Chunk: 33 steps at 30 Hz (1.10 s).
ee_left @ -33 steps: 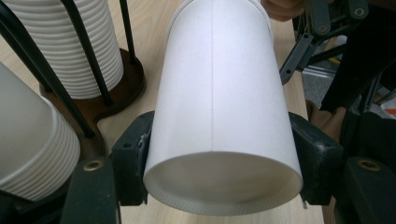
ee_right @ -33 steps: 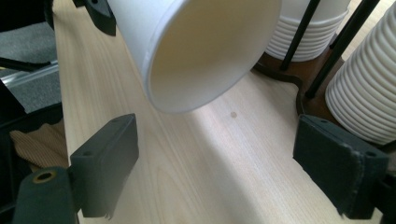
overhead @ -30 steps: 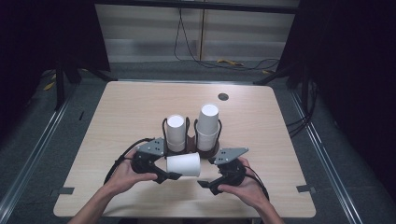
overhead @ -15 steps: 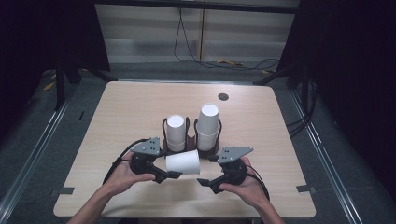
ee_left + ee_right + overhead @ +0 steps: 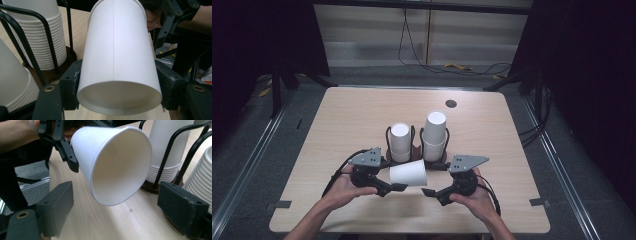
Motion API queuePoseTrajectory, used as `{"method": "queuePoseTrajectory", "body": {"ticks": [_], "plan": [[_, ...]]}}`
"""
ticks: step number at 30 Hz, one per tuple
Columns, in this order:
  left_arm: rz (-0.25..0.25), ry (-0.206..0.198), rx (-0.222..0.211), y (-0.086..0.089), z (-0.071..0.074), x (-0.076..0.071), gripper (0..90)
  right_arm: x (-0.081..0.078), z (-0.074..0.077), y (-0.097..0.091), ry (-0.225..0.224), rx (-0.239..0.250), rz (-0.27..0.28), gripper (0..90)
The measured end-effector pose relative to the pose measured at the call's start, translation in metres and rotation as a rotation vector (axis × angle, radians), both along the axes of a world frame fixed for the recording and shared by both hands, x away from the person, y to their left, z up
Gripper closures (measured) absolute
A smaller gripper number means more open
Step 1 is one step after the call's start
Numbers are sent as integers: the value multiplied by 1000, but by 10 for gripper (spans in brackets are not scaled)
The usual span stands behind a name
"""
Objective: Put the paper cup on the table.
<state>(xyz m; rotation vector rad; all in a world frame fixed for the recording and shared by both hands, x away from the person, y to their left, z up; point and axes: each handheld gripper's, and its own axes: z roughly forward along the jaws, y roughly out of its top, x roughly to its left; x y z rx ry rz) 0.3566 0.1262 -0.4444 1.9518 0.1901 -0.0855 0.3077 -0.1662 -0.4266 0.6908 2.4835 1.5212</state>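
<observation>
A single white paper cup point(image 5: 408, 173) lies sideways just above the table, in front of the two cup stacks. My left gripper point(image 5: 117, 83) is shut on it, with a black pad point(image 5: 72, 85) pressed on each side near its base. The cup's open mouth point(image 5: 122, 165) faces my right gripper point(image 5: 120, 207), which is open. Its pads point(image 5: 58, 203) stand wide on either side, clear of the rim. In the high view my right gripper point(image 5: 433, 180) sits just right of the cup.
Two stacks of white cups stand upside down in a black wire holder point(image 5: 416, 145) at mid-table: a shorter one point(image 5: 400, 141) on the left and a taller one point(image 5: 434, 134) on the right. A dark round disc point(image 5: 451, 103) lies farther back. The wooden table point(image 5: 342, 125) has bare room on both sides.
The held cup and both grippers have risen slightly and drifted a little away from the table's front edge. The stacks have not moved.
</observation>
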Motion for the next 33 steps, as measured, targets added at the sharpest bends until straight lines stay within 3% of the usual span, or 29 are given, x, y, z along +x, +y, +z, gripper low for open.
{"method": "queuePoseTrajectory", "body": {"ticks": [7, 10, 14, 16, 18, 24, 33], "plan": [[3, 2, -9, -3, 1, -6, 333, 0, 3, -2, -8, 34, 3, 138], [15, -17, -1, -2, 1, -7, 333, 1, 5, -3, -7, 61, 5, 138], [-5, -18, 16, -4, -2, -9, 333, 3, 7, -1, -10, 76, 10, 138], [-9, -6, 1, -3, -4, -11, 333, 4, 6, 1, -7, 88, 22, 137], [-16, -21, 14, -3, -4, -12, 333, 5, 6, 2, 0, 103, 29, 138], [-13, -14, -32, 0, 1, -13, 333, 5, 4, 6, 5, 107, 47, 138], [-32, -23, -50, -3, 5, -16, 332, 6, 1, 9, 34, 115, 82, 137]]}}
